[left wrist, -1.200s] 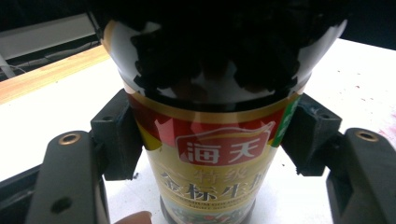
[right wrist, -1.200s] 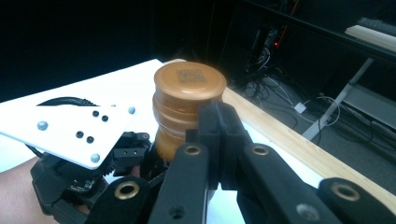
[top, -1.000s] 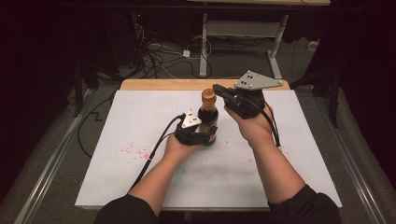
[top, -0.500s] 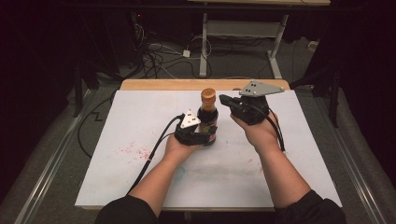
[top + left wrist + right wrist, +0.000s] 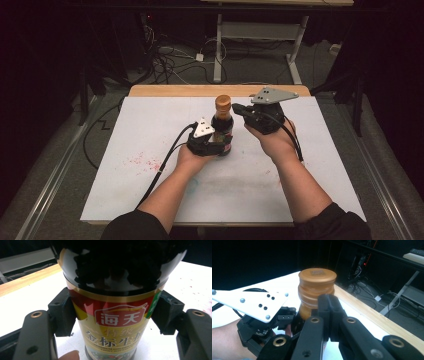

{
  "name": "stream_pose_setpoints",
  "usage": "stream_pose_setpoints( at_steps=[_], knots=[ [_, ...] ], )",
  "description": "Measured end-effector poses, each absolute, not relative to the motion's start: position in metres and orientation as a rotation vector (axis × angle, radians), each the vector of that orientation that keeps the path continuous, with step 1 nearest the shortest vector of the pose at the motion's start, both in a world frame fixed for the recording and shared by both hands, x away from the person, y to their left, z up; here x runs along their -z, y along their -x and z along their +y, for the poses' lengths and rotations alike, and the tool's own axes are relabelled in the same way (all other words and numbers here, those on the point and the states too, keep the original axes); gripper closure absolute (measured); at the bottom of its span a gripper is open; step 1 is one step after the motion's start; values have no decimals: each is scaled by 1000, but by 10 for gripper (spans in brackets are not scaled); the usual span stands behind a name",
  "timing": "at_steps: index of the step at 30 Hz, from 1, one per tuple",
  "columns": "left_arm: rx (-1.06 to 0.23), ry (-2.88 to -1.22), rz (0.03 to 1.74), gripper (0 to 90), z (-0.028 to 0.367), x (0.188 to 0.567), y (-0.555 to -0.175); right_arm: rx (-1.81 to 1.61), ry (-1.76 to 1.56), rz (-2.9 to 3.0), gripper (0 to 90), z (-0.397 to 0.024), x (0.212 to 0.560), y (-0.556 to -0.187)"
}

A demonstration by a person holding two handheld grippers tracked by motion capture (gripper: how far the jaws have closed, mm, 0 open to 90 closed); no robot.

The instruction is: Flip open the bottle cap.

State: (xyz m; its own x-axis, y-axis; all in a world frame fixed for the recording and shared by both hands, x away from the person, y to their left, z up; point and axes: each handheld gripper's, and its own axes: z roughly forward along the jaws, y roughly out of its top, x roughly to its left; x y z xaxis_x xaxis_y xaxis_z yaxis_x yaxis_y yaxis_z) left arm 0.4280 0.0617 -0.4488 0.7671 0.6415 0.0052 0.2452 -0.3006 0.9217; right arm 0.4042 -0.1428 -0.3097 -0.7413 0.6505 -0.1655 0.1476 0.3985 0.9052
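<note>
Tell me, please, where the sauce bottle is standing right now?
In the high view the sauce bottle stands upright mid-table on the white board, clamped by the left claw, with the shut right claw just right of its cap.

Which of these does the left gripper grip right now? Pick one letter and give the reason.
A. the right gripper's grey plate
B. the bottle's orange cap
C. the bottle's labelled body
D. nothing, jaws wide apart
C: in the left gripper view the left gripper has a pad pressed on each side of the sauce bottle at its label, well below the orange cap.
</note>
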Motion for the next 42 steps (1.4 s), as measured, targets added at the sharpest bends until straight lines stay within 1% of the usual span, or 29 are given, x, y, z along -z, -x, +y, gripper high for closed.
stream_pose_setpoints(
  at_steps=[25, 42],
  knots=[
    [-461, -1876, 681, 287, 61, 449, -428, -1283, -674, 2173, 900, -137, 306, -406],
    [-464, -1877, 681, 287, 61, 449, -427, -1320, -687, 2150, 900, -136, 305, -406]
  ],
)
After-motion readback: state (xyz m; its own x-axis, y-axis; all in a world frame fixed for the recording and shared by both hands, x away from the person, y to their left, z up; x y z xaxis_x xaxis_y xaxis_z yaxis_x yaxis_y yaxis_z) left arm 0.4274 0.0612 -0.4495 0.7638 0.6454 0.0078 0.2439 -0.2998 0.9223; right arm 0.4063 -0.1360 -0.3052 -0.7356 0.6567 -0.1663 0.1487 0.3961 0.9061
